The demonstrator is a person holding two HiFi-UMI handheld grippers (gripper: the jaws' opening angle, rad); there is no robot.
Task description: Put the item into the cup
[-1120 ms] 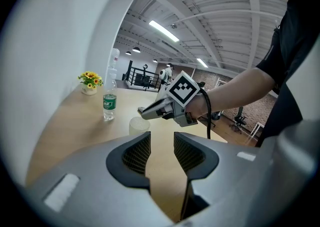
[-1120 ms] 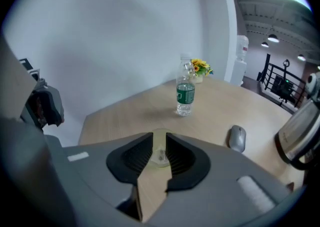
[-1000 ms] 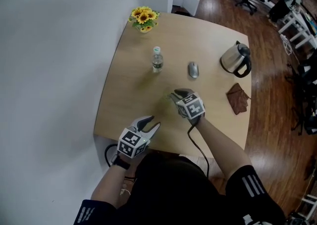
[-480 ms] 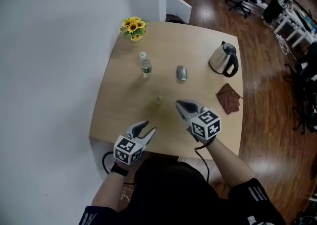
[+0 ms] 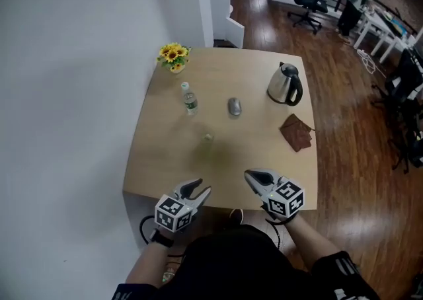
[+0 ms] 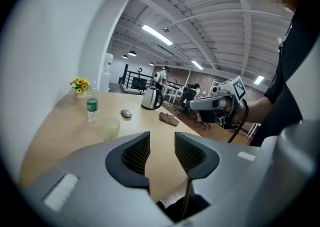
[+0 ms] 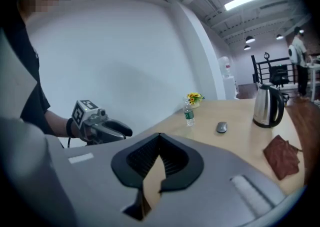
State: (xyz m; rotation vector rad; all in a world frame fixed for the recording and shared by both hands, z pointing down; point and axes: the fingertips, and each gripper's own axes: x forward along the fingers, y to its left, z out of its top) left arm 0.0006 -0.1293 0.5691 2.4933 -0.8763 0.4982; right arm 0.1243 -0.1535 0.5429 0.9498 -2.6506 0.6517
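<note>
A small clear, pale-green cup (image 5: 207, 138) stands upright mid-table, also seen in the left gripper view as the cup (image 6: 111, 127). I cannot tell whether anything lies inside it. My right gripper (image 5: 252, 175) hovers over the table's near edge, well short of the cup. In its own view the right gripper (image 7: 160, 137) is shut, tips touching, with nothing between them. My left gripper (image 5: 200, 189) sits at the near edge, left of the right one. In its own view the left gripper (image 6: 161, 143) is open and empty.
Toward the far side stand a water bottle (image 5: 190, 101), a grey mouse (image 5: 234, 106), a steel kettle (image 5: 284, 85) and a pot of sunflowers (image 5: 172, 55). A brown cloth (image 5: 295, 132) lies at the right. A white wall borders the wooden table (image 5: 264, 153) on the left.
My right gripper has pulled back from beside the cup to the near table edge. The left gripper has hardly moved. The head view has shifted back.
</note>
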